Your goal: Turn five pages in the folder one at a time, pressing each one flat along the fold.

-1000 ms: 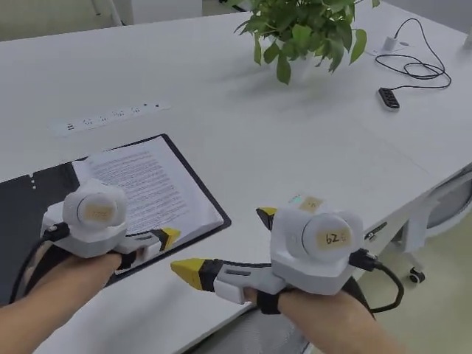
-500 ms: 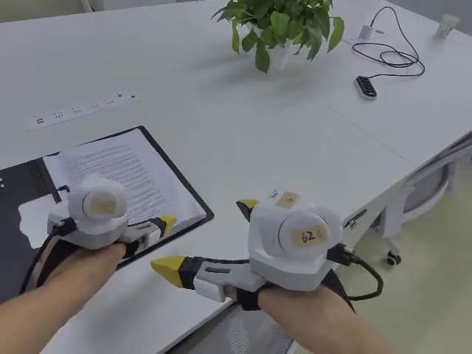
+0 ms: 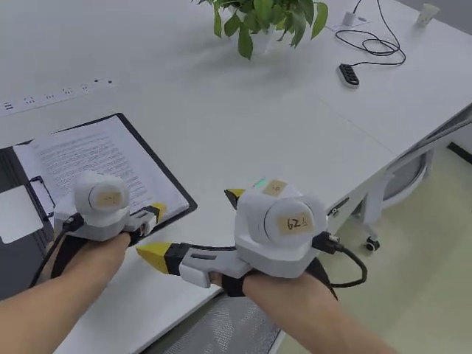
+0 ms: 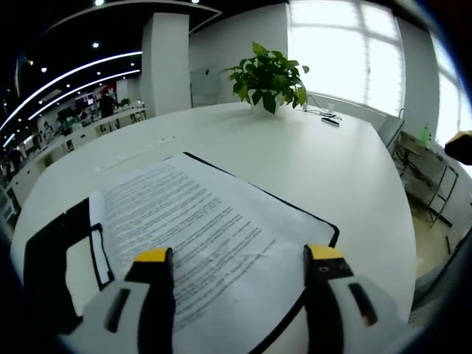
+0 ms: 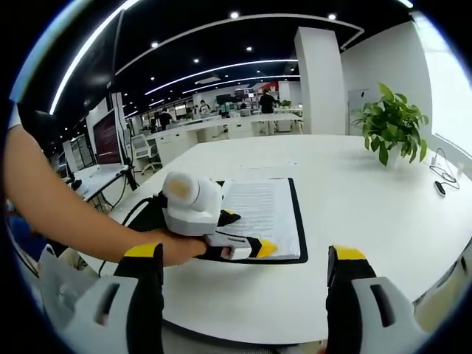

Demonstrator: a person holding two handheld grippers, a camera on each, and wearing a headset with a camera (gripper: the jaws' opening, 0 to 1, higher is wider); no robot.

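- The folder [image 3: 13, 254] lies open on the table [image 3: 243, 125] at the person's left, near the front edge. The head view cuts off its left half at the frame edge.
- The left gripper [image 4: 238, 254], seen in its own view, has its jaws spread wide with nothing between them. They are above the lower part of the printed page [image 4: 184, 214]. Whether the tips touch the paper cannot be told.
- In the head view that gripper's body hides one of its tips and the page's near corner.
- The right gripper [image 5: 245, 252] is also wide open and empty. The head view places it at the table's front edge, right of the folder, pointing left.
- The right gripper view shows the left gripper from the side, at the folder's near right corner, with a hand gripping it.
- A plant [image 3: 258, 18] stands far across the table, with a power strip [image 3: 348, 74] to its right.
- The print on the page is too small to read.
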